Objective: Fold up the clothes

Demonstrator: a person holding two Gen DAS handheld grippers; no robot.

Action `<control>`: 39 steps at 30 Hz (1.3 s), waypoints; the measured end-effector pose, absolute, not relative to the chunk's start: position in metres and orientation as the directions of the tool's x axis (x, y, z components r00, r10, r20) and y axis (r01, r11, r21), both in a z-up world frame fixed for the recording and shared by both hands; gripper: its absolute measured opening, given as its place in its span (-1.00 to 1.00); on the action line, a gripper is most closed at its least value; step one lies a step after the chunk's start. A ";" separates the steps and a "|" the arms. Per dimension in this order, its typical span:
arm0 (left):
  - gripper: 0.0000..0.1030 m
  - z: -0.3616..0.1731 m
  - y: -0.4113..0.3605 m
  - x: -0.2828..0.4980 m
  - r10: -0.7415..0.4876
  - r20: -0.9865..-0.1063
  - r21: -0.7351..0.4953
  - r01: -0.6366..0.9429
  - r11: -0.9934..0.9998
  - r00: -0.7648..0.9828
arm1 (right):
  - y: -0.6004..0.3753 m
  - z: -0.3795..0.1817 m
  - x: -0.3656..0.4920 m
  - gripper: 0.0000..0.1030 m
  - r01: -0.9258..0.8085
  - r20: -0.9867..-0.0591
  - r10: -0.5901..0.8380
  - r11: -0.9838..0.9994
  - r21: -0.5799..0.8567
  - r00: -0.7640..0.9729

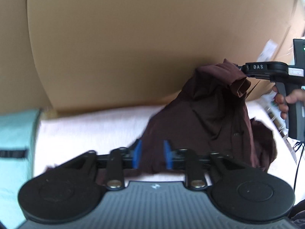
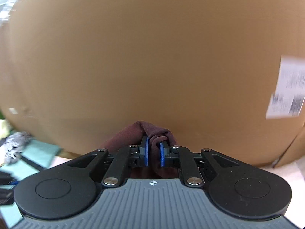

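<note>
A dark maroon garment (image 1: 209,118) rises in a peak from the pale table cover (image 1: 85,129). In the left wrist view my right gripper (image 1: 241,69) comes in from the right and pinches the peak, a hand (image 1: 284,101) on its grip. In the right wrist view my right gripper (image 2: 154,149) is shut on a bunched fold of the maroon garment (image 2: 158,131). My left gripper (image 1: 152,153) sits low at the garment's near-left edge. Its blue pads (image 1: 137,153) stand apart with their inner faces bare; the cloth lies in the gap between them, unpressed.
A big cardboard box (image 1: 133,47) stands close behind the table and fills the right wrist view as cardboard box (image 2: 152,57) with a white label (image 2: 287,87). A teal fabric item (image 1: 15,133) lies at the left. A striped cloth (image 2: 15,145) lies further left.
</note>
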State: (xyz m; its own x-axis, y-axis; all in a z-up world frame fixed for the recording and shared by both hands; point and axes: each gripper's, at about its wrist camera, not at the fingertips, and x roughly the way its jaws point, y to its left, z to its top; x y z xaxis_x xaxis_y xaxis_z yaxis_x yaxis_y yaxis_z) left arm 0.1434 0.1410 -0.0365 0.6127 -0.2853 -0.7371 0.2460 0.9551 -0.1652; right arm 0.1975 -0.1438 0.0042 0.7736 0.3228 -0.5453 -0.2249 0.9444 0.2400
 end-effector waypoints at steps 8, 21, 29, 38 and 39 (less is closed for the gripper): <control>-0.46 -0.078 0.105 0.175 -0.252 -0.825 -0.151 0.232 0.961 0.506 | -0.172 -0.083 0.256 -0.74 -0.122 -0.640 0.361 0.914 0.386 0.678; 0.53 -0.050 0.033 0.154 -0.451 -0.719 -0.243 0.417 0.876 0.529 | -0.174 -0.010 0.242 -0.74 -0.339 -0.419 0.701 0.673 0.658 0.577; 0.65 -0.049 -0.014 0.141 -0.515 -0.623 -0.305 0.423 0.853 0.589 | -0.150 0.011 0.225 -0.74 -0.396 -0.416 0.735 0.654 0.645 0.536; -1.00 -0.072 -0.024 0.170 -0.517 -0.647 -0.381 0.350 0.856 0.560 | -0.172 0.017 0.196 -0.75 -0.390 -0.406 0.759 0.623 0.678 0.509; -1.00 -0.069 -0.017 0.167 -0.516 -0.643 -0.386 0.342 0.857 0.566 | -0.170 0.019 0.194 -0.74 -0.391 -0.413 0.757 0.628 0.673 0.506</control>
